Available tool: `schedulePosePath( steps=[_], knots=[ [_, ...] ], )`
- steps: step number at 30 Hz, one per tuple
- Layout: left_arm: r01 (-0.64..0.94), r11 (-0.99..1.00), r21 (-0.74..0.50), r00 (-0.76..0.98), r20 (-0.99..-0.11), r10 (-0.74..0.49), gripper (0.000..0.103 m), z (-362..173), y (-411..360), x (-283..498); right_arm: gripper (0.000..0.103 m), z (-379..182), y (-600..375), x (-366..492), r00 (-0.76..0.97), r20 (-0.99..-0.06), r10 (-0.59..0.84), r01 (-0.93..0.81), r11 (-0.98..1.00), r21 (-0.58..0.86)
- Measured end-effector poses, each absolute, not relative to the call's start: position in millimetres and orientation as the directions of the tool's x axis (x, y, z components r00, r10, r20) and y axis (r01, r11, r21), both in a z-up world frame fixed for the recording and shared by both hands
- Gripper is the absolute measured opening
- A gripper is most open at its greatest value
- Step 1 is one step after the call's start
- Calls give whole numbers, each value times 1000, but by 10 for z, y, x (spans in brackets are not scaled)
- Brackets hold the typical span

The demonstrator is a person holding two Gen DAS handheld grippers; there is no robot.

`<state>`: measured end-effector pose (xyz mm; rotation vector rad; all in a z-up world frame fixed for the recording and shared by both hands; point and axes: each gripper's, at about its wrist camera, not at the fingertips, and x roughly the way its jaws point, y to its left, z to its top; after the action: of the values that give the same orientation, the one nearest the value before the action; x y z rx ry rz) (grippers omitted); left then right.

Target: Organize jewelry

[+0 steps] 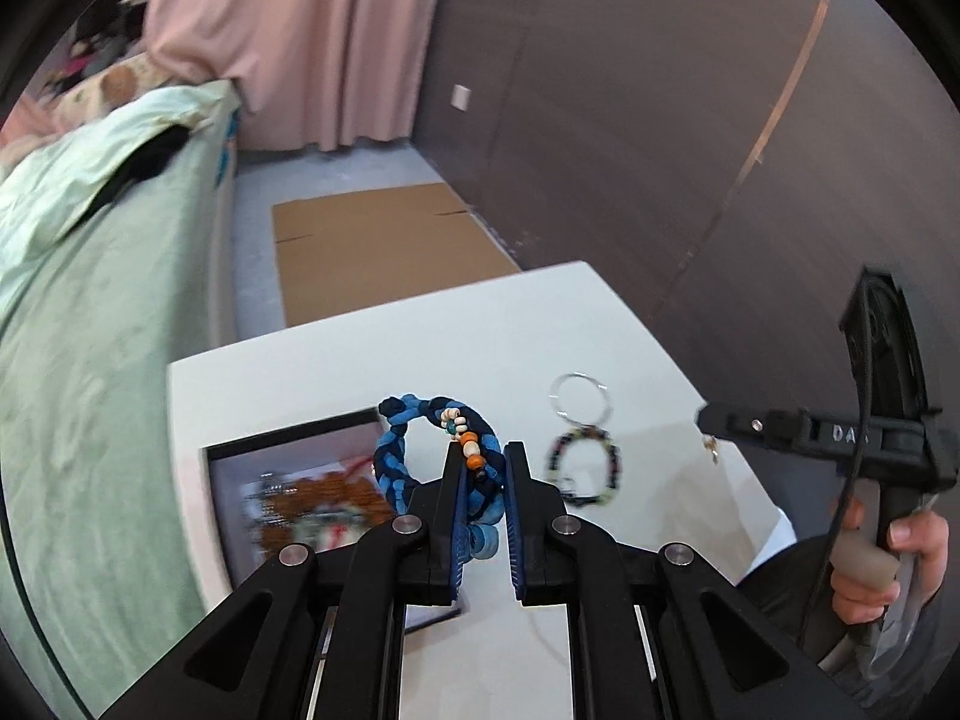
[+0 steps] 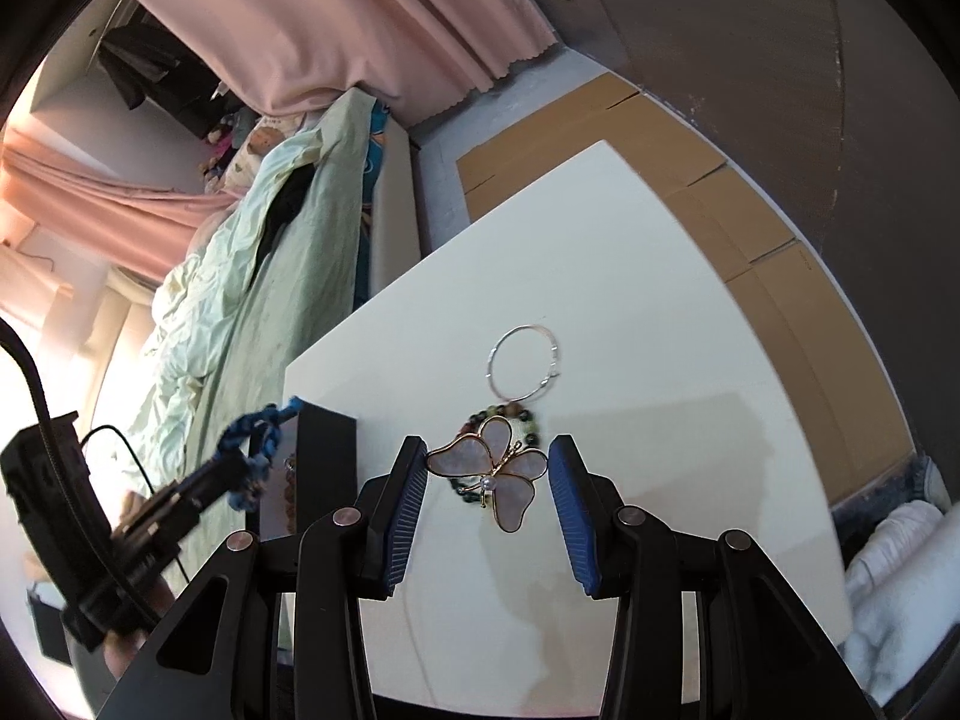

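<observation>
**Braid over the box, three pieces still out**

The left gripper is clamped on the blue braid, holding it above the open box at the worktop's left edge. The box's contents are blurred; some jewelry may already lie inside. The right gripper is spread wide around the butterfly brooch, not yet gripping it. The bead bracelet and wire hoop lie just beyond, untouched. Judged so, the sorting is perhaps midway.
</observation>
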<state>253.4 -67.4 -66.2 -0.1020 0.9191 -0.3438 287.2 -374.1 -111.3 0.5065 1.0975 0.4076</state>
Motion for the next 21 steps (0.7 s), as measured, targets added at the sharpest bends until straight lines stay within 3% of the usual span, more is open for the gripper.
schedulePosePath(
  steps=[6,8,9,10,11,12,13,21],
  knots=[
    [192,950,-245,568,-762,-311,12,-677,-393,2512,43,-1096,-3543,2875,394,-728,561,-92,812,576],
    [174,952,-252,566,-765,-306,17,-694,-312,2516,43,-1078,-3478,2880,393,-722,569,-106,808,579],
    [167,950,-263,560,-768,-311,25,-708,-278,2529,43,-1065,-3431,2865,394,-719,573,-116,807,580],
    [158,947,-281,556,-767,-320,43,-718,-235,2537,43,-1053,-3395,2862,395,-715,577,-126,805,580],
    [151,945,-290,558,-764,-324,55,-710,-191,2532,43,-1039,-3361,2859,396,-707,586,-137,799,585],
    [141,944,-298,570,-755,-324,75,-696,-140,2515,43,-1027,-3323,2857,396,-701,593,-146,795,589],
    [131,945,-301,593,-740,-318,84,-664,-93,2486,43,-1008,-3268,2851,393,-693,604,-161,788,594],
    [85,951,-296,640,-715,-280,84,-564,131,2455,43,-861,-2740,2802,349,-629,695,-292,718,631]
  ],
)
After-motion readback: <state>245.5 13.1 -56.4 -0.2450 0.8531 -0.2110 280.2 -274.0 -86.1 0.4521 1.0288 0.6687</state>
